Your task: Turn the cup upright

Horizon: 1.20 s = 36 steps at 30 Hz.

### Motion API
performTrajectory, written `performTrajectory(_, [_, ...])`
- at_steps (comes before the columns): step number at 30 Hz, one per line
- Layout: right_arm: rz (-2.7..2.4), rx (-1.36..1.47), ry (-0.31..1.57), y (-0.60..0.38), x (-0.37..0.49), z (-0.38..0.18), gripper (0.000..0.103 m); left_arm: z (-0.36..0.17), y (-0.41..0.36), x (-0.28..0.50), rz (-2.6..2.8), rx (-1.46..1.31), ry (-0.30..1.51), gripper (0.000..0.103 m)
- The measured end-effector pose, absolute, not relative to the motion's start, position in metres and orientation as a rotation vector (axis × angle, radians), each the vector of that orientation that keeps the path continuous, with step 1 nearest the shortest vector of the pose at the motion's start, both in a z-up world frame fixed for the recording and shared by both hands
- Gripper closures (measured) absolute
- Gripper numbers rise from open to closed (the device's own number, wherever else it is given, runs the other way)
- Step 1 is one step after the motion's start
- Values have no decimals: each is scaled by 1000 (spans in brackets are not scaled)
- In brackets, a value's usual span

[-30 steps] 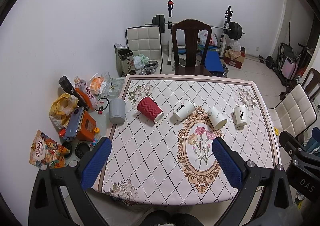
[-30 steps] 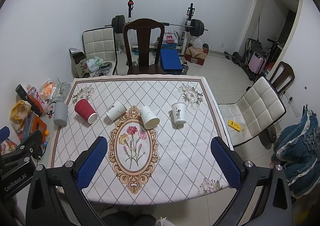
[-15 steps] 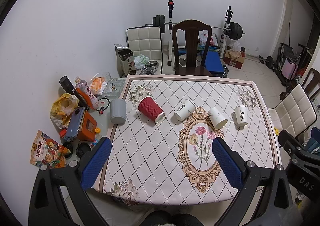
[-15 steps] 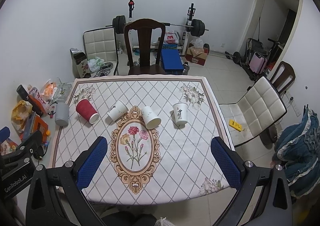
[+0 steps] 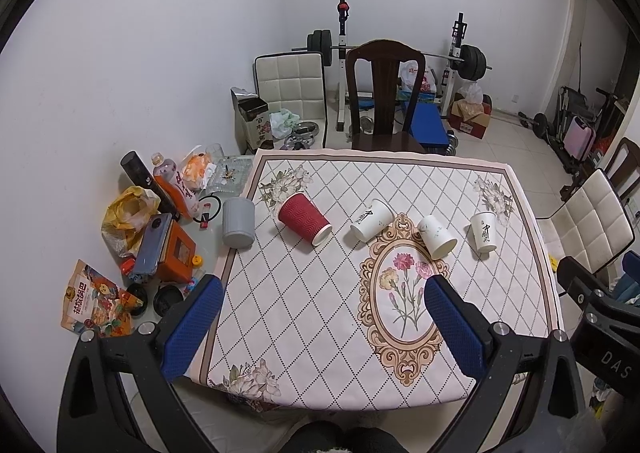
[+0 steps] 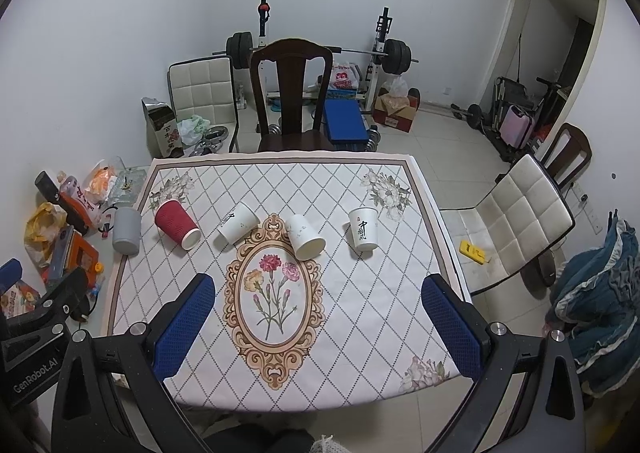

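Left wrist view: left gripper [image 5: 322,315] wide open, held nothing. Red cup [image 5: 305,219] lay at 12 o'clock, well apart, mouth toward 4 o'clock.

Right wrist view: right gripper [image 6: 318,319] wide open, empty too. Red cup [image 6: 177,223] far off at 10 o'clock, so likely nearer the left one.

left wrist: high above near edge of tabletop [image 5: 520,293], facing down toward far edge, offset to left edge | right wrist: same height, facing same way, offset to right edge | shared: whole tabletop [image 6: 400,313], wooden chair [image 5: 384,93] beyond far edge
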State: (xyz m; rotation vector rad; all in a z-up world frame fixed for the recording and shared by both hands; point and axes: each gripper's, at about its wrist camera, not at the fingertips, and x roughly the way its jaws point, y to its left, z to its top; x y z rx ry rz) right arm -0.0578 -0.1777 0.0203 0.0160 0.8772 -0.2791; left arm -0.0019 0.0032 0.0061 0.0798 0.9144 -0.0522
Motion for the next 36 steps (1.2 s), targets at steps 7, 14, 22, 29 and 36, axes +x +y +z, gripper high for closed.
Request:
performTrajectory(7, [-276, 17, 882, -176, -57, 21, 0, 5, 4, -3, -53, 80, 913, 0])
performTrajectory(14, [-278, 20, 881, -175, -58, 20, 0, 5, 7, -3, -53, 79, 911, 0])
performTrajectory(22, [-276, 27, 886, -174, -58, 19, 0, 2, 9, -1, -45, 69, 922, 0])
performTrajectory(29, [-272, 68, 952, -187, -38, -14, 0, -35, 7, 23, 41, 76, 982, 0])
performTrajectory(36, [-248, 79, 1113, -199, 6, -99, 0, -111, 19, 60, 140, 111, 1122, 0])
